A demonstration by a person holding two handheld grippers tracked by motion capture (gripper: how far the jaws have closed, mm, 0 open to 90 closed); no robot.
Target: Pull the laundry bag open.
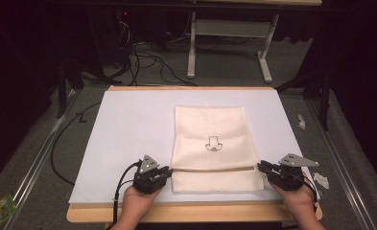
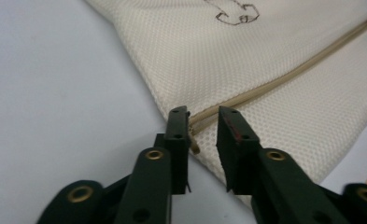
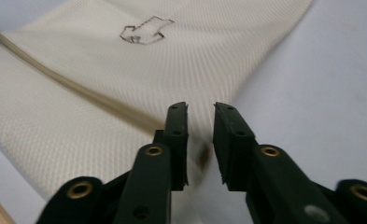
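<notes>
Mesh bag [image 1: 211, 136], cream, lies flat mid-worktop on white sheet [image 1: 128, 129], small dark outline print [image 1: 213, 144] at centre, tan zipper [image 1: 210, 169] running across near its front edge. Left gripper [image 1: 164, 173] sits at bag's left edge, level with zipper; jaws parted a little, holding nothing, zipper end [image 2: 196, 122] just between the tips. Right gripper [image 1: 263, 167] at bag's right edge, same line; jaws also slightly apart and empty, over the bag's edge. Wooden worktop [image 1: 191, 212] edge shows under the sheet.
</notes>
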